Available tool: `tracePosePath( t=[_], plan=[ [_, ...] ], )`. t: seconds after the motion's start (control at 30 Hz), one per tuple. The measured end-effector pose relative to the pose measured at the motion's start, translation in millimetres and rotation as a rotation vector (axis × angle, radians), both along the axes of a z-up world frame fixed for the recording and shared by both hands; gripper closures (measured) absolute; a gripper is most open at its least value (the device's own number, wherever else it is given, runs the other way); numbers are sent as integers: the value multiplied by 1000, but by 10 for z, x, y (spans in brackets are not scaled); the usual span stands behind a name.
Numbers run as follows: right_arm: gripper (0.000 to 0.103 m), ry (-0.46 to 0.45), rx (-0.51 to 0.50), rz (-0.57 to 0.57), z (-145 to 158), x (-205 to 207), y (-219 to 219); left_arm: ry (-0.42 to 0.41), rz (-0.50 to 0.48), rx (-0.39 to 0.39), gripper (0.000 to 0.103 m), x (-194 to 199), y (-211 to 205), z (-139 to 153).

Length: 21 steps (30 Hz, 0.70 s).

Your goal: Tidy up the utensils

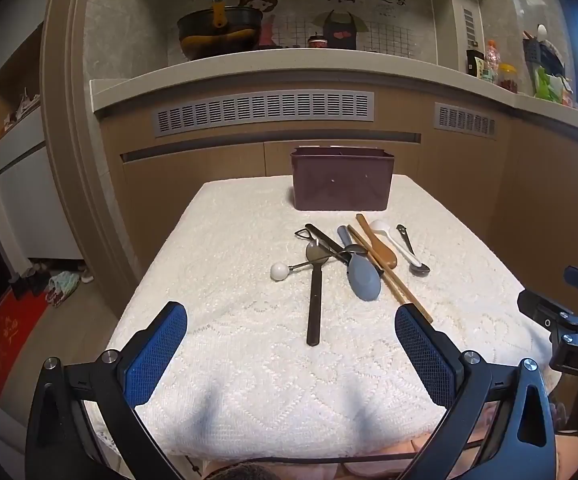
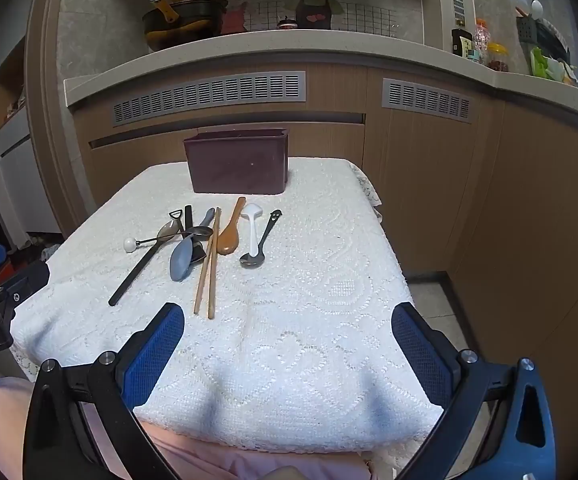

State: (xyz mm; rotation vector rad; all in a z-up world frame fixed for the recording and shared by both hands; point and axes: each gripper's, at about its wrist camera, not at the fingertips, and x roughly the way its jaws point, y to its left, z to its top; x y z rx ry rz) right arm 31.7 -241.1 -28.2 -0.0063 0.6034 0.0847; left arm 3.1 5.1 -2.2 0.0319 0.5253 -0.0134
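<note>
black wok [image 1: 219,30], white lace tablecloth [image 2: 309,280], vent grille [image 1: 263,112]

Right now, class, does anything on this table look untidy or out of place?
Yes. The utensils lie loose on the white cloth, several crossing in a heap, handles pointing different ways. None is in the dark red holder behind them. Nothing looks spilled or broken.

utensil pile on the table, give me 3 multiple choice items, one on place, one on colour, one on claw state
1. Where is the brown box relative to the utensils?
A. behind them, toward the counter
B. beside the near table edge
C. on the floor

2. What colour is the large rice paddle?
A. red
B. grey-blue
C. green

3. What state are the left claw and right claw in?
A. both shut on chopsticks
B. one holds a spoon
C. both open, holding nothing

Answers: 1 A, the box stands past the pile; 2 B, its blade is grey-blue; 3 C, pads are wide apart over bare cloth.
</note>
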Motion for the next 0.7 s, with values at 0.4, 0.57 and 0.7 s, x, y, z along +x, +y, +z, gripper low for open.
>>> tracePosePath(
  t=[0.4, 0.57, 0.7],
  plan=[
    [0, 3, -1, 0, -9, 9, 3, 10, 7, -3, 0, 19, 12, -71],
    [0, 3, -2, 1, -9, 10, 5, 11, 6, -3, 0, 20, 14, -68],
    [0, 5, -2, 0, -23, 13, 11, 11, 7, -3, 0, 22, 16, -75]
  ],
)
